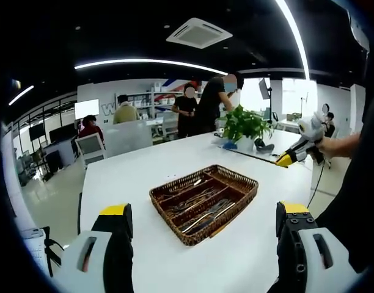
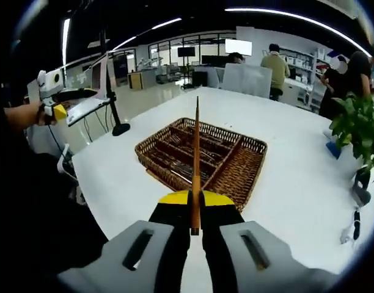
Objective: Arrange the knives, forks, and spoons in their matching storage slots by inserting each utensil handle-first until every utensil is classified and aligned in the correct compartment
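A brown wicker tray (image 1: pixel 236 178) with long compartments sits in the middle of a white table (image 1: pixel 132 177). Several metal utensils (image 1: pixel 202 204) lie in its slots. My left gripper (image 1: pixel 204 210) hangs open before the tray's near edge, with nothing between its jaws. In the right gripper view my right gripper (image 2: pixel 196 200) is shut on a slim orange-brown utensil (image 2: pixel 195 159). It points forward over the wicker tray (image 2: pixel 245 168), and I cannot tell what kind it is. My right gripper (image 1: pixel 291 157) also shows beyond the tray's right side, and my left gripper (image 2: pixel 55 111) shows off the table's left edge.
A potted plant (image 1: pixel 243 125) (image 2: pixel 358 128) stands at one end of the table beside a blue item (image 2: pixel 333 148). A black stand (image 2: pixel 113 104) rises off the table's edge. A small black object (image 2: pixel 356 224) lies on the table. People stand around desks behind.
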Motion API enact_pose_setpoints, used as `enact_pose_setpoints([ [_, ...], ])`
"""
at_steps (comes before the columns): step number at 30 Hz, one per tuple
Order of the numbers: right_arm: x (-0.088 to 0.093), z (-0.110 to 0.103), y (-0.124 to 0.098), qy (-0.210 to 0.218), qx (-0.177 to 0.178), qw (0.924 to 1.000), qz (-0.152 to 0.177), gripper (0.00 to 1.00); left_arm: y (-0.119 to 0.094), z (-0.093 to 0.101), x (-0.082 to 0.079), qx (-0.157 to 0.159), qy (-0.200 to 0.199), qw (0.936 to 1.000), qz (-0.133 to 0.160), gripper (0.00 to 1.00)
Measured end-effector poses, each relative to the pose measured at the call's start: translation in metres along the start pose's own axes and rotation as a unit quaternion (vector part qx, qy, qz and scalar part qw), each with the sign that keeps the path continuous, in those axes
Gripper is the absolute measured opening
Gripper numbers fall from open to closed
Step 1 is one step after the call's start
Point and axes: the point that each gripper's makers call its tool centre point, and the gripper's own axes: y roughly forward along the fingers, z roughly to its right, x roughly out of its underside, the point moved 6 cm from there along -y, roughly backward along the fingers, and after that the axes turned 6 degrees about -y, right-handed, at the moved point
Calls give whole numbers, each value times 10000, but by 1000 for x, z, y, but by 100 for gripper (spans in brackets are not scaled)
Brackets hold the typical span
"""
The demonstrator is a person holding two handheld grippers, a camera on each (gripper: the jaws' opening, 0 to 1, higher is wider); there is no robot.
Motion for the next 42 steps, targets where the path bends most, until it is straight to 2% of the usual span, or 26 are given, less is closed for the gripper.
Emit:
enact_pose_setpoints([
  [3,-6,9,-5,24,351,9993,85,3,0,0,1,-10,22,10000,-19,100],
  [7,-13,17,-8,407,509,9974,293,3,1,0,2,-5,101,9999,-49,100],
  [12,-21,25,-13,428,815,9951,351,3,2,1,1,14,99,9999,-71,100],
  [17,-25,36,-14,683,1185,9898,408,3,1,-3,2,-45,115,9999,-71,100],
  [20,-25,38,-10,854,1187,9886,368,3,1,-4,1,-82,134,9999,-63,100],
  [28,-32,41,1,852,1193,9886,349,3,1,-8,2,-116,266,9995,-146,100],
  [35,-38,44,17,826,1209,9888,298,3,-2,-20,4,-216,244,9994,-134,100],
  [38,-42,46,22,847,1218,9885,285,3,-3,-27,4,-402,300,9986,-160,100],
  [42,-45,50,27,834,1248,9884,248,3,-2,-31,6,-422,269,9986,-148,100],
])
